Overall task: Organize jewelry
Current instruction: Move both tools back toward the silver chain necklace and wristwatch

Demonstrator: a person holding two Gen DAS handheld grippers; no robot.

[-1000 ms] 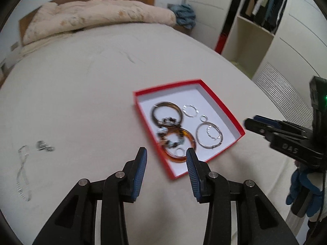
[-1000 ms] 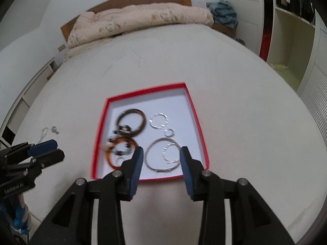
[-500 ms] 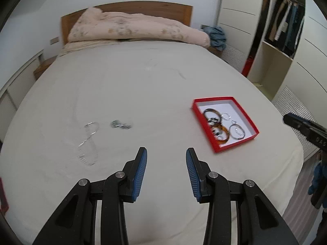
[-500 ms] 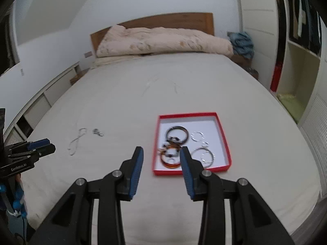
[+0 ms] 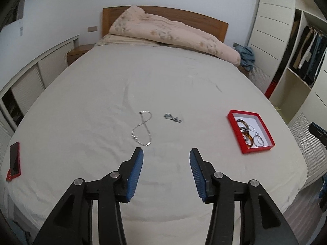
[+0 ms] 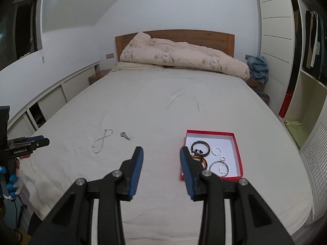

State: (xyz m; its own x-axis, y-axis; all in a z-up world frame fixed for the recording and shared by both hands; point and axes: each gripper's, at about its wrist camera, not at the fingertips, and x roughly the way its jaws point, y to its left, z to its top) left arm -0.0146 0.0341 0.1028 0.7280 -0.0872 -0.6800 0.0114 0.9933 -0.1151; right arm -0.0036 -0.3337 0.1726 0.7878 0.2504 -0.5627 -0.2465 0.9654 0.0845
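A red box (image 5: 231, 117) with a white inside lies on the bed's right side and holds several bangles and rings (image 5: 248, 133); it also shows in the right wrist view (image 6: 238, 155). A silver chain necklace (image 5: 142, 129) lies loose on the sheet, with a small silver piece (image 5: 172, 118) beside it. Both show in the right wrist view, the necklace (image 6: 101, 140) and the small piece (image 6: 125, 135). My left gripper (image 5: 166, 171) is open and empty, just short of the necklace. My right gripper (image 6: 161, 168) is open and empty, left of the box.
A phone in a red case (image 5: 14, 162) lies at the bed's left edge. A rolled duvet (image 5: 171, 34) lies by the wooden headboard. Low cabinets (image 6: 51, 102) run along the left, a wardrobe (image 6: 276, 40) and open shelves along the right.
Both grippers have pulled back and up from the red box. The left one has swung left and now faces the necklace. Both stay open.
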